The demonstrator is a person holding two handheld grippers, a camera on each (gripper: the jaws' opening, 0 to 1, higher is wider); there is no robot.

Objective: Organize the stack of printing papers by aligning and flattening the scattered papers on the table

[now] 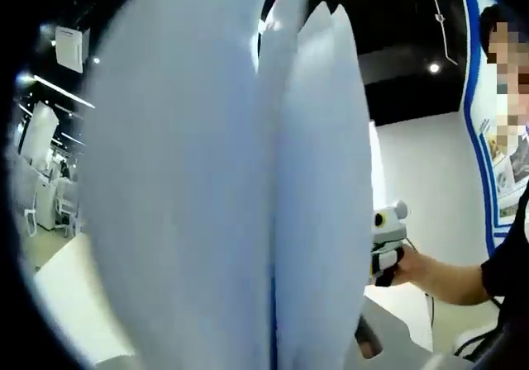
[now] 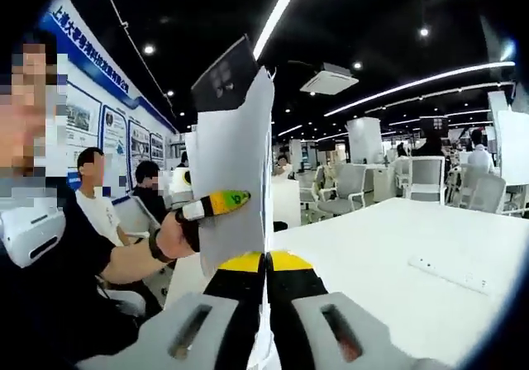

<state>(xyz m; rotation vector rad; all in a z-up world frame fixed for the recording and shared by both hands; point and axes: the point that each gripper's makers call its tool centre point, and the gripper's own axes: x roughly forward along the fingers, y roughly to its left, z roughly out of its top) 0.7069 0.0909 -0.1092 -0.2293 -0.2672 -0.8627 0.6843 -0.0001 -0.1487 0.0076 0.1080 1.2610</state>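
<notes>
Standing upright, paper stack point(image 2: 235, 180) held off white surface point(image 2: 397, 254), long axis running 6 to 12 o'clock, seen edge-on in right gripper view. Sheets thin, smooth, white, top corners fanned apart. Right tool point(image 2: 266, 264): yellow-tipped black jaws pressed together on stack's lower edge. Left tool point(image 2: 216, 203) enters from 9 o'clock, yellow-green tip pinching stack's flat face, person's hand point(image 2: 169, 238) behind it. Left gripper view: paper faces point(image 1: 223, 188) blurred, close, splayed at 12 o'clock; right tool's body point(image 1: 387, 238) at 3 o'clock, hand point(image 1: 417, 267) gripping it.
</notes>
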